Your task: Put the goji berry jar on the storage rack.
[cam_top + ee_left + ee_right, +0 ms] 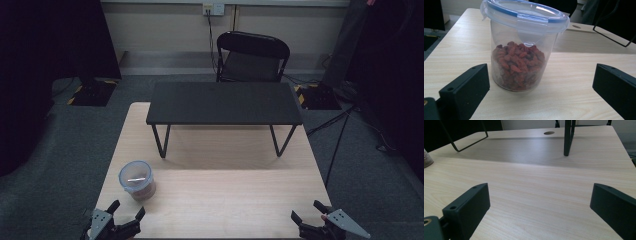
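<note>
Jar being faced by the spread left gripper [126, 216]

The upright jar [522, 50] is being framed just ahead, off-centre toward one jaw; the spread right gripper [306, 211] is being held well apart.

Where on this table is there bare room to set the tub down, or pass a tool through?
Bare wood runs from the lidded tub rightward to the right tool and up to the black riser's legs. Under the riser is open too, but low. The only tight spot is the near-left corner, between tub and left tool.
</note>
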The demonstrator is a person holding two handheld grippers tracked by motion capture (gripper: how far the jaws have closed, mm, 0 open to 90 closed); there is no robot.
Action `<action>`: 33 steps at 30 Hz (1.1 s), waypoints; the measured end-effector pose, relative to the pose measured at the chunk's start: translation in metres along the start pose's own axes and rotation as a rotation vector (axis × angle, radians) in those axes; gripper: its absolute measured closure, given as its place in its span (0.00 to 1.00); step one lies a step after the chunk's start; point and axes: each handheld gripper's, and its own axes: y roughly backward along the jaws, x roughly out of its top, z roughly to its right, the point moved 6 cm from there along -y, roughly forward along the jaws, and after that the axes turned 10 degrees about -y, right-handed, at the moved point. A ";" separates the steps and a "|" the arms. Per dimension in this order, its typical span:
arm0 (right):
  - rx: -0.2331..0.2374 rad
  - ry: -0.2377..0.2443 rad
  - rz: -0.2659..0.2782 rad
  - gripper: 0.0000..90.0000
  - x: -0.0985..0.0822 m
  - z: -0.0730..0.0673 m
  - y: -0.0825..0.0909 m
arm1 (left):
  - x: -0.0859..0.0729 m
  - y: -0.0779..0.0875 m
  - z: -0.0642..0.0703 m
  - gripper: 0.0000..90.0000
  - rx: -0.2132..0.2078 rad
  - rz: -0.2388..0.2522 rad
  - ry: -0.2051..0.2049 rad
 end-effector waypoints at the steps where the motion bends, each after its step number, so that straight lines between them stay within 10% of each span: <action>1: -0.001 -0.001 -0.001 0.02 0.000 0.000 0.000 | 0.000 0.000 0.000 0.00 0.000 0.001 -0.002; 33: 0.003 -0.019 -0.003 0.03 0.001 0.003 -0.001 | -0.007 -0.011 0.004 0.01 0.024 0.010 -0.015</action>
